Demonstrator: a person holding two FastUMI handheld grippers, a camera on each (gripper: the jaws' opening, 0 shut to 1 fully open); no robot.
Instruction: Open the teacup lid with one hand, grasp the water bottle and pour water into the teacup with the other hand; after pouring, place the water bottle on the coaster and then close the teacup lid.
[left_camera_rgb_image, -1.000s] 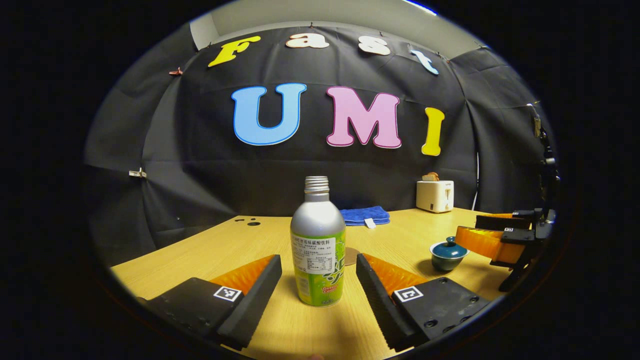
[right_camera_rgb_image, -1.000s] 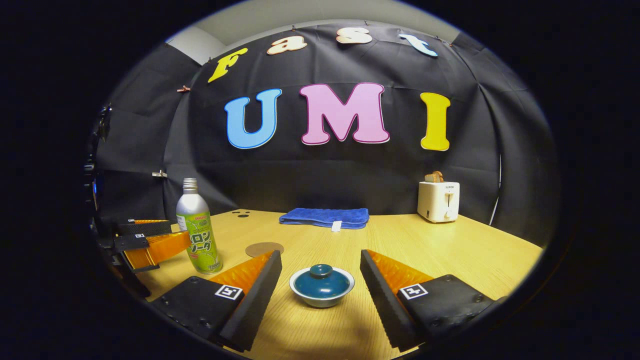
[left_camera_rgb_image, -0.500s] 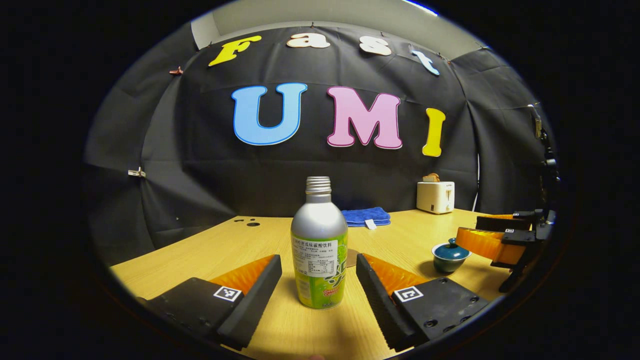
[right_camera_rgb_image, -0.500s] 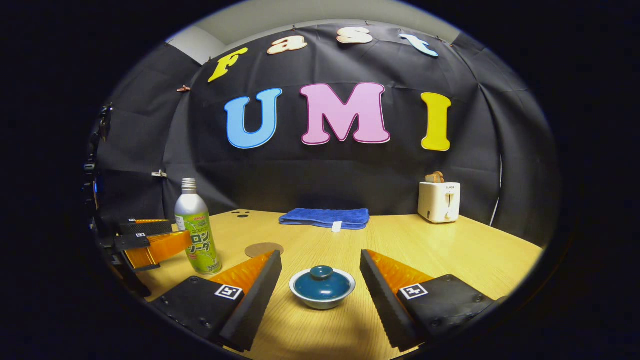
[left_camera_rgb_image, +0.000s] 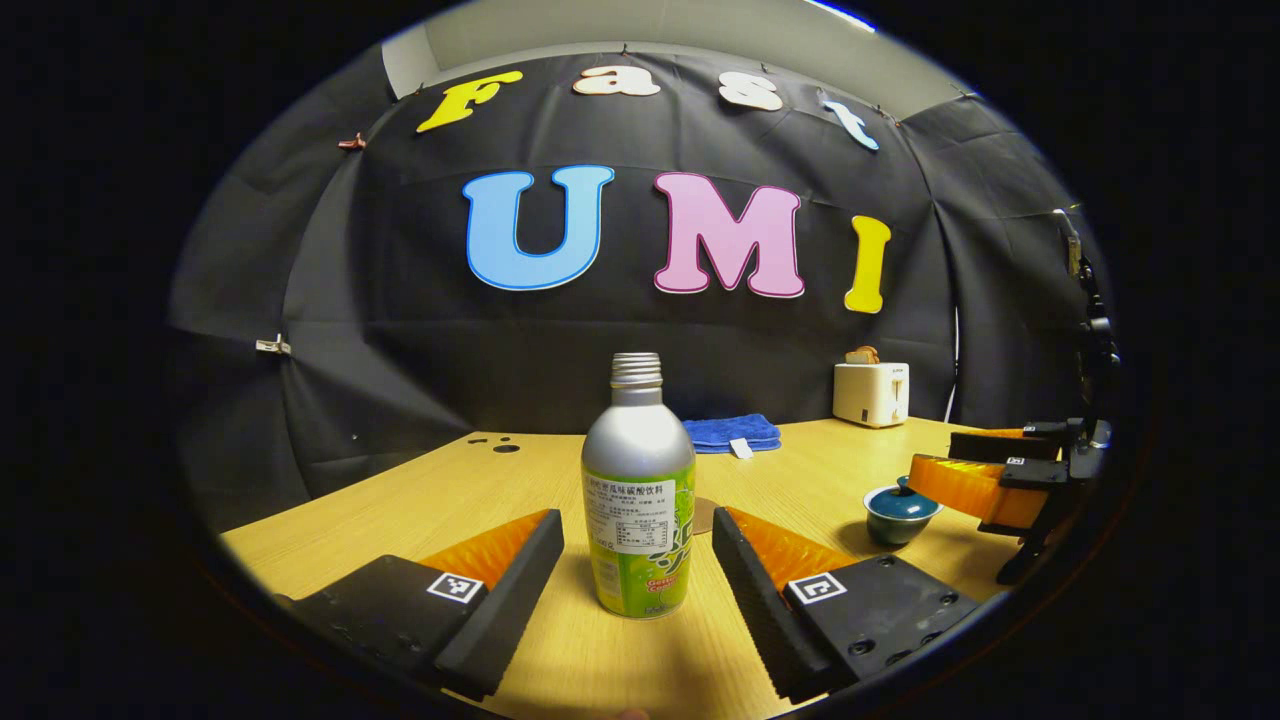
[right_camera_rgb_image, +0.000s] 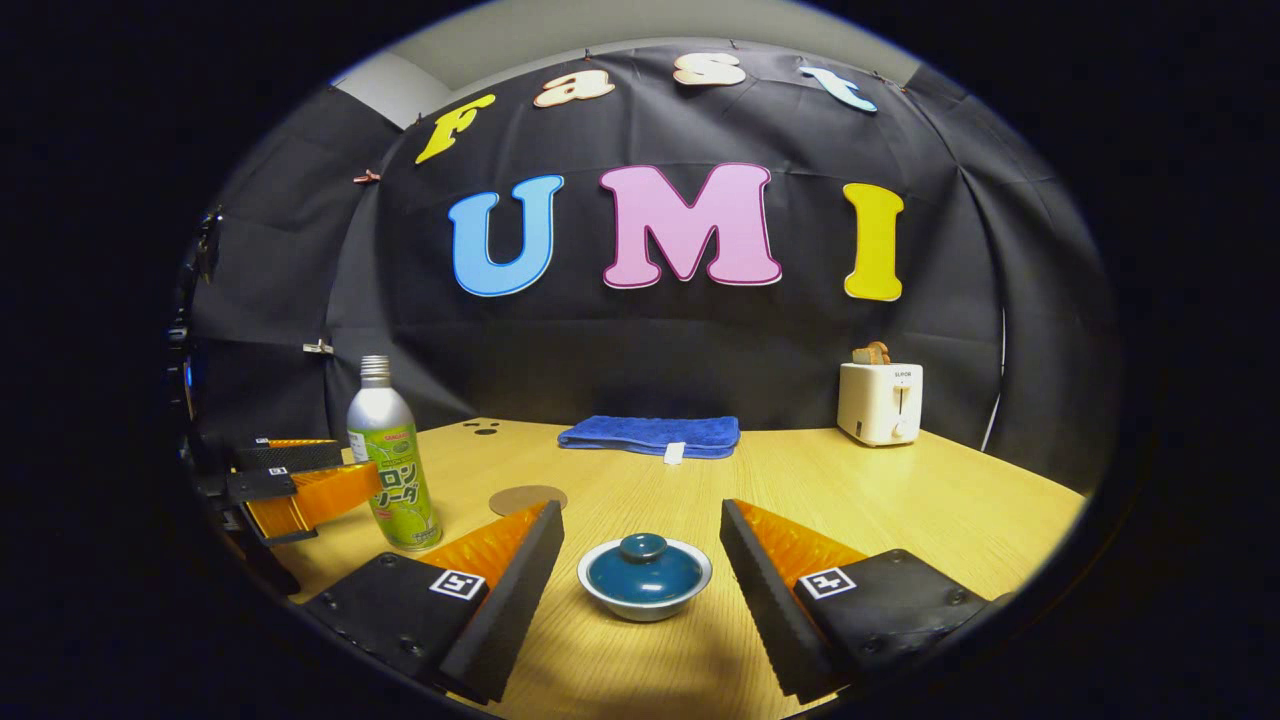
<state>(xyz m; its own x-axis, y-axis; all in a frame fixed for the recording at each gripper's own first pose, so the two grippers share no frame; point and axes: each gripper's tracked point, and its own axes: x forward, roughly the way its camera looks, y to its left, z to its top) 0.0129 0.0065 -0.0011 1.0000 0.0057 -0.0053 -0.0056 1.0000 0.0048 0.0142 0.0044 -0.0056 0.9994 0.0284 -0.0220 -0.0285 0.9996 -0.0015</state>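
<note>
Left gripper (left_camera_rgb_image: 638, 560): fingers spread wide either side of the water bottle (left_camera_rgb_image: 638, 500), touching nothing.
Water bottle: upright on the wooden table (right_camera_rgb_image: 900, 500), uncapped, at the left.
Right gripper (right_camera_rgb_image: 640, 575): jaws apart, flanking the teacup (right_camera_rgb_image: 645, 580).
Teacup: lid (right_camera_rgb_image: 643, 565) on.
Coaster (right_camera_rgb_image: 528, 497): bare, just right of the bottle.
Far edge: blue towel (right_camera_rgb_image: 650, 435), toaster (right_camera_rgb_image: 880, 402).

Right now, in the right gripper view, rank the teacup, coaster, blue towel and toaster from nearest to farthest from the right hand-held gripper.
1. Teacup, between the right hand-held gripper fingers.
2. Coaster, ahead left.
3. Blue towel, far centre.
4. Toaster, far right; close to the towel's depth.
</note>
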